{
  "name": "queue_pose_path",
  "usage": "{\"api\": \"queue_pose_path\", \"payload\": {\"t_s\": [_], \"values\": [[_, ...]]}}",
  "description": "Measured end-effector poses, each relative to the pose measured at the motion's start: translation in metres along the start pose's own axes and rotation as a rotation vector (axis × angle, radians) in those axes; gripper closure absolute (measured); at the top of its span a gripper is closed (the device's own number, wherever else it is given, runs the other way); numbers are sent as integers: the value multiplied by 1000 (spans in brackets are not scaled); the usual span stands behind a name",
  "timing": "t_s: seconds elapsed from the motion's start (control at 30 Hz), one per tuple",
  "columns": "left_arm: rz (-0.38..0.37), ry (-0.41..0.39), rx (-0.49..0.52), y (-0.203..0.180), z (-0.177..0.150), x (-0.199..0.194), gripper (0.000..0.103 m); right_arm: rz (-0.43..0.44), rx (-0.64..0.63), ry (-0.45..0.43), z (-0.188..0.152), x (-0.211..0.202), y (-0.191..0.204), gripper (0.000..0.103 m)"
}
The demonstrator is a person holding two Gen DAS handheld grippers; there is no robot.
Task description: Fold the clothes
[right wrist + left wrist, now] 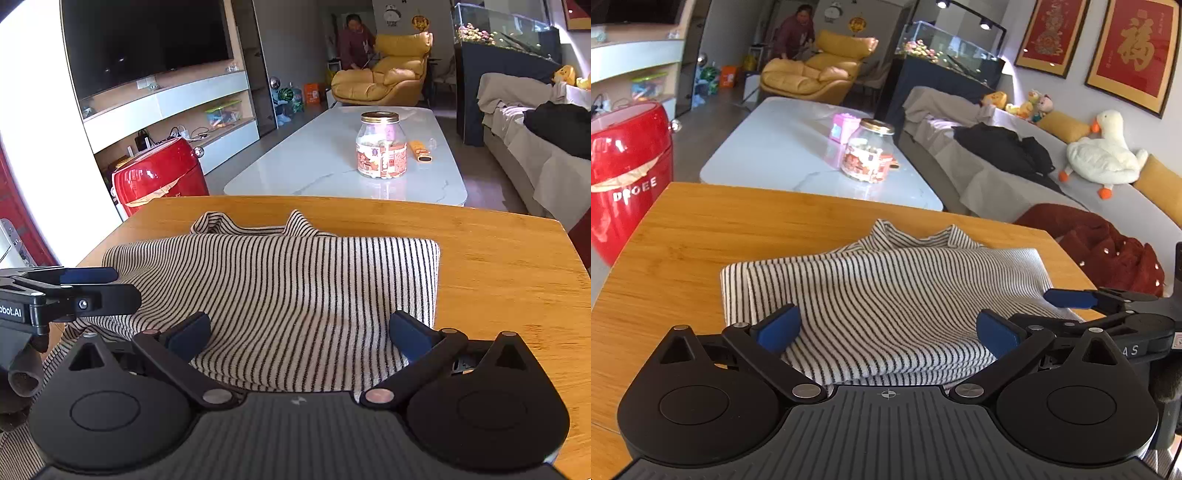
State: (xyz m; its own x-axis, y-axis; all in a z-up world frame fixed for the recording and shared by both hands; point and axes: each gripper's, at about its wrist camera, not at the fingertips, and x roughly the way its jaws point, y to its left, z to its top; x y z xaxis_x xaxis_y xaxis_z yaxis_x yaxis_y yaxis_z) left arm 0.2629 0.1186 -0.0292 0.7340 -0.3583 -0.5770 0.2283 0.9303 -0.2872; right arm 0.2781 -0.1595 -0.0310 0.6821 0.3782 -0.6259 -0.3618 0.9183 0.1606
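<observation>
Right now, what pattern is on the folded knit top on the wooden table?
Thin black-and-white stripes on the folded knit top, clearest in the right wrist view.

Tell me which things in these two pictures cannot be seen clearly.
- Striped shirt: in both wrist views its near edge is hidden behind the gripper bodies.
- Sleeves: folded under or hidden; cannot tell.
- Jar: label print too small to read in either view.
- Right gripper: in the left wrist view, cut off by the right edge.

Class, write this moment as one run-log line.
shirt: partly folded, on wooden table | left gripper: open over shirt | right gripper: open over shirt
</observation>
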Motion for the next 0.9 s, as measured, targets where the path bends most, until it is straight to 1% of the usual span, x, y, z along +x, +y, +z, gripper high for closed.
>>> {"api": "queue_pose_path", "payload": {"t_s": [0.1,0.13,0.17,0.2,0.23,0.3,0.33,0.37,0.4,0.43,0.47,0.5,0.53,0.6,0.63,0.67,0.7,0.8,0.87,0.9], "values": [[-36,16,-14,6,2,-4,0,15,-4,11,2,-1,-3,0],[-45,19,-42,9,4,-7,0,19,4,1,5,-5,-4,0],[-54,21,-71,12,6,-10,0,21,9,-21,9,-11,-5,3],[-67,22,-112,15,10,-15,0,22,13,-43,14,-18,-7,12],[-92,11,-141,16,14,-22,0,12,5,-72,18,-23,-7,15],[-129,-38,-139,17,21,-36,0,-9,1,-82,27,-22,-10,26],[-135,-43,-127,15,24,-37,0,-18,4,-78,32,-19,-13,29],[-139,-47,-114,13,27,-37,0,-26,6,-74,36,-17,-15,34],[-137,-28,-115,14,27,-31,0,-37,11,-43,37,-9,-18,38],[-134,-7,-117,14,26,-25,0,-49,16,12,34,3,-20,39],[-108,40,-137,18,23,-13,0,-67,-2,34,30,12,-21,39],[-89,74,-153,22,18,-4,0,-82,-37,31,29,14,-19,39],[-84,65,-133,20,16,-4,0,-92,-69,31,30,12,-14,40],[-75,38,-86,16,11,-6,0,-74,-100,4,39,6,-7,52],[-68,34,-76,14,11,-7,0,-52,-111,-17,47,4,-4,54],[-60,31,-67,12,11,-9,0,-38,-114,-30,55,5,-1,62],[-50,29,-62,11,10,-10,0,-31,-105,-30,62,11,1,66],[-7,7,-67,12,11,-21,0,-16,-61,-8,81,40,2,66],[16,-10,-83,15,11,-32,0,-10,-24,53,85,68,0,67],[22,-16,-97,19,10,-39,0,-9,-18,72,85,77,-1,72]]}}
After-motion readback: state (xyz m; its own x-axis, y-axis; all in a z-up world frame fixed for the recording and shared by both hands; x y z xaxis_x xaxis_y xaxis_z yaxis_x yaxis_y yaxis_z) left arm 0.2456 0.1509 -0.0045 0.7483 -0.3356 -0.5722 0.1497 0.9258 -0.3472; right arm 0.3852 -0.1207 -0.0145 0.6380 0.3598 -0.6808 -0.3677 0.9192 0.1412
